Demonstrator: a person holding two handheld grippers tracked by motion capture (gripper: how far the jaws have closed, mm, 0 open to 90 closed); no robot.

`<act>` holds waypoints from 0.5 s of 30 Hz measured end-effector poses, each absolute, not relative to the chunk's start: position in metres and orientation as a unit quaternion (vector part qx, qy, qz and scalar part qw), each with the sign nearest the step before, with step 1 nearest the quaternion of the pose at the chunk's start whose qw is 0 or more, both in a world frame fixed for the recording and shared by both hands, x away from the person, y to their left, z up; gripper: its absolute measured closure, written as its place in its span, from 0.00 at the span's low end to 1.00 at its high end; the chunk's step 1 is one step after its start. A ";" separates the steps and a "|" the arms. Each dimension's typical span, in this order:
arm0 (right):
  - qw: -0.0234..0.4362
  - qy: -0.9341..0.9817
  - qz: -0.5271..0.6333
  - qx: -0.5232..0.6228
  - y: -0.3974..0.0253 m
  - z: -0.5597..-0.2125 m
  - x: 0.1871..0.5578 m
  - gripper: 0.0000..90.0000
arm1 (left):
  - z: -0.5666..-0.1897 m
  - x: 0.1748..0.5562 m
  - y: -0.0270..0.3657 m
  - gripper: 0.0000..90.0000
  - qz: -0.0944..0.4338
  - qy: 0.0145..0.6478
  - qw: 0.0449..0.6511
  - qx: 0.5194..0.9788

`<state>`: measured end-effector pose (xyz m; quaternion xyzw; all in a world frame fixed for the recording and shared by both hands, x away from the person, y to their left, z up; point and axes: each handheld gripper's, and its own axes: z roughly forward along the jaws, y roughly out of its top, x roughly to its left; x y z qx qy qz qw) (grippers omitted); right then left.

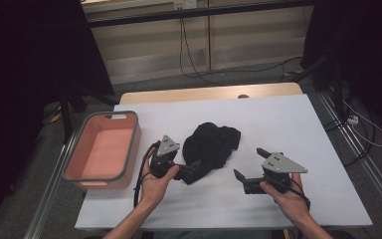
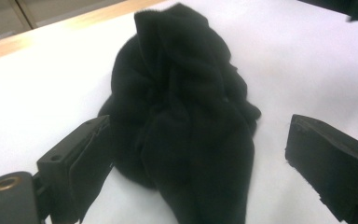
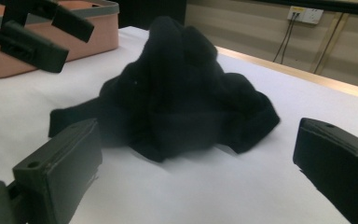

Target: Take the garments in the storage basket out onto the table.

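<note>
**Desk:** What did the table show, left to right?

**Photographer:** At the far left stood a salmon-pink rectangular plastic basket with a grey rim [image 1: 73, 152], nothing visible inside it. Just beside it a person's left hand held the left gripper [image 1: 193, 168], its black jaws spread wide and the near end of a crumpled black fleece-like cloth [image 1: 210, 144] lying between them. In the left gripper view the cloth [image 2: 186, 112] ran down between the two open pads, close to the left one, though I could not tell whether it touched. The jaws had not closed on it.

**Desk:** And the cloth itself?

**Photographer:** It sat heaped at the middle of the white tabletop [image 1: 278, 119], apart from the basket.

**Desk:** The right side?

**Photographer:** The right gripper [image 1: 250, 165] was held near the table's front edge, jaws likewise apart and holding nothing, pointed toward the cloth but well short of it. Its own view showed the heap [image 3: 177, 93] ahead, with the basket [image 3: 93, 32] beyond at the upper left.

**Desk:** Which step was that, in your judgement?

**Photographer:** The approach to a first grasp, it seemed. The next move looked to call for the left jaws to shut on the cloth's near fold, and probably for the right to close the gap and take the opposite edge.
</note>
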<state>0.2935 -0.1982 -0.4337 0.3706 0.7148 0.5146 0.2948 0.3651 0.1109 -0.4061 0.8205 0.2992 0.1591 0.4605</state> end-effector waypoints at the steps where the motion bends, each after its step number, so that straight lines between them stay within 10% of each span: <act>1: 0.288 0.713 0.519 0.373 -0.196 -0.434 0.295 0.01 | -0.407 0.364 0.114 0.09 0.162 0.299 0.457 0.822; 15: 0.274 0.731 0.503 0.371 -0.174 -0.436 0.323 0.02 | -0.423 0.343 0.140 0.07 0.152 0.319 0.445 0.823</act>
